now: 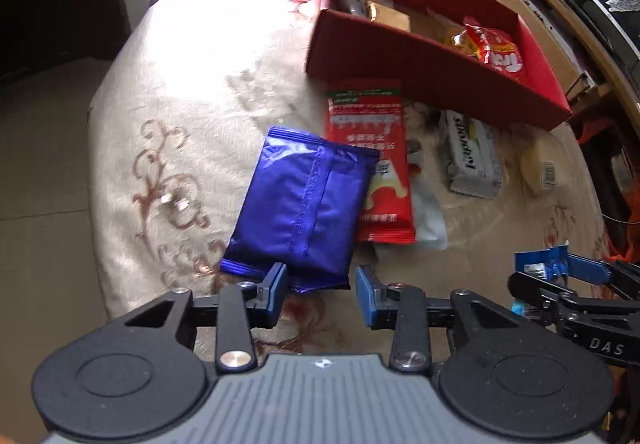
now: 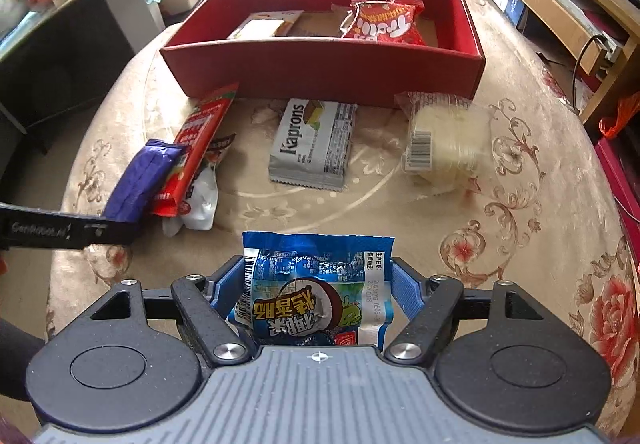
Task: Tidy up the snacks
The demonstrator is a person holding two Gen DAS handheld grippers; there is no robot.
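Pinching only the purple packet (image 1: 302, 204)'s six-o'clock edge, the left gripper (image 1: 321, 294) risks it slipping; the right gripper (image 2: 320, 298) clamps the blue packet (image 2: 316, 292).

One red box (image 2: 320, 72), three packets inside (image 2: 382, 24), six outside (image 2: 312, 142).

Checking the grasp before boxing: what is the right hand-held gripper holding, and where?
A blue snack packet, clamped by its two side edges; its far end sticks out past the fingers.
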